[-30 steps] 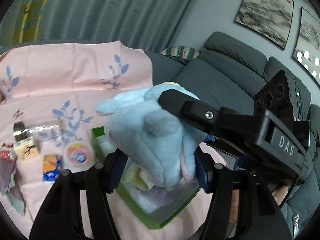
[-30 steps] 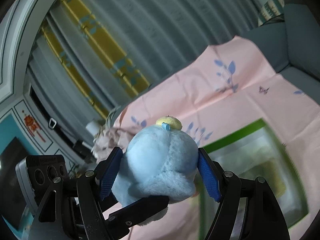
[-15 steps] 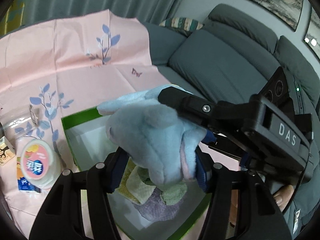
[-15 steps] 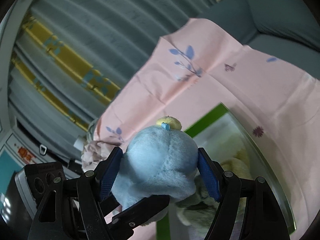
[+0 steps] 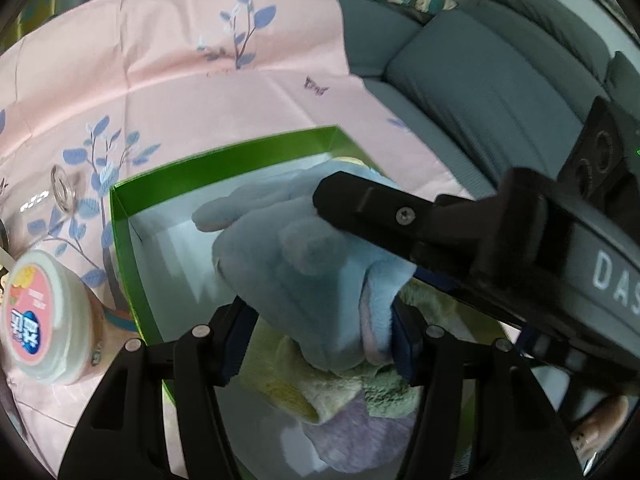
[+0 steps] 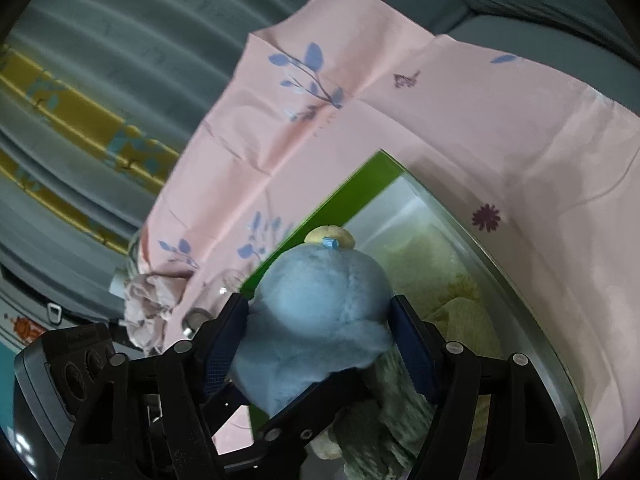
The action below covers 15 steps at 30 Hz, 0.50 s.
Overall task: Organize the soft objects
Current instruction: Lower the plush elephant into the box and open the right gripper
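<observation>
Both grippers hold one light-blue plush toy (image 5: 304, 264) over the open green-walled box (image 5: 224, 164). The left gripper (image 5: 320, 336) has its jaws clamped on the toy's lower end, and the right gripper (image 6: 316, 340) has its jaws clamped across the toy's rounded body (image 6: 316, 308); the right jaws have just been closing a little on the plush between them. The toy hangs inside the box's outline, just above the folded towels (image 5: 344, 396) already lying in the near part of the box: a yellow one, a green one and a lilac one.

The step in hand appears to be lowering the toy into the box. Doing it well likely means bringing both grippers down together so the plush is not stretched or twisted, settling it on the towels or on the bare white floor at the far side of the box, and letting go only once it rests there. The long ear (image 5: 236, 212) pointing left should clear the green wall before release.

The box sits on a desk draped in a pink cloth (image 5: 168, 64) printed with blue leaves. Left of the box stand a white round tub with a pink label (image 5: 36, 320) and a small clear glass jar (image 5: 60, 188). A grey sofa (image 5: 480, 64) lies to the right, and grey-green curtains (image 6: 132, 40) with yellow bands hang behind.
</observation>
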Available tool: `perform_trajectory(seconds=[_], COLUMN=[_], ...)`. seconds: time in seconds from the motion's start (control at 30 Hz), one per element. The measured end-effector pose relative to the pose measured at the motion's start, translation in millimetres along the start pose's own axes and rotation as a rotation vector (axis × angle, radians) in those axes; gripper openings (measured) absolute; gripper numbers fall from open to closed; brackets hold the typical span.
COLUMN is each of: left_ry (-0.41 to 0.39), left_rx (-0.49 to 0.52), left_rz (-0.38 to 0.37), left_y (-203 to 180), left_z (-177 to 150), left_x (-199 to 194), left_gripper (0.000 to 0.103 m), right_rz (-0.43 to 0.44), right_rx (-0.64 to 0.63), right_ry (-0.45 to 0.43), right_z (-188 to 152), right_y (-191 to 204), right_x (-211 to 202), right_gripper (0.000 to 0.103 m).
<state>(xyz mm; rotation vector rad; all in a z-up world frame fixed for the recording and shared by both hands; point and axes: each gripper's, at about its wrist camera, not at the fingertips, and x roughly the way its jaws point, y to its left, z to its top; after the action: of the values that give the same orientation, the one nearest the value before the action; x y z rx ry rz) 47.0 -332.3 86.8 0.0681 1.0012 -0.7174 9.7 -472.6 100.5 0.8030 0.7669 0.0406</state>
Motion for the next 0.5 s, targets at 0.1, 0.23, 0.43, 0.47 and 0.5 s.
perform_trajectory(seconds=[0.1, 0.23, 0.43, 0.47, 0.5], left_ry=[0.032, 0.068, 0.096, 0.099, 0.097], left_rx=[-0.016, -0.018, -0.011, -0.009, -0.005], left_rz=[0.018, 0.019, 0.043, 0.045, 0.046], left_y=[2, 2, 0, 0, 0], left_z=[0, 2, 2, 2, 1], left_x=[9, 18, 25, 25, 23], left_gripper=[0.058, 0.058, 0.06, 0.06, 0.06], right_rz=[-0.021, -0.06, -0.102, -0.102, -0.097], right_rx=[0.013, 0.029, 0.056, 0.063, 0.069], right_ry=[0.015, 0.016, 0.017, 0.017, 0.018], right_z=[0, 2, 3, 3, 3], right_y=[-3, -10, -19, -21, -21], right_x=[6, 8, 11, 11, 10], right_gripper=[0.07, 0.07, 0.069, 0.069, 0.069])
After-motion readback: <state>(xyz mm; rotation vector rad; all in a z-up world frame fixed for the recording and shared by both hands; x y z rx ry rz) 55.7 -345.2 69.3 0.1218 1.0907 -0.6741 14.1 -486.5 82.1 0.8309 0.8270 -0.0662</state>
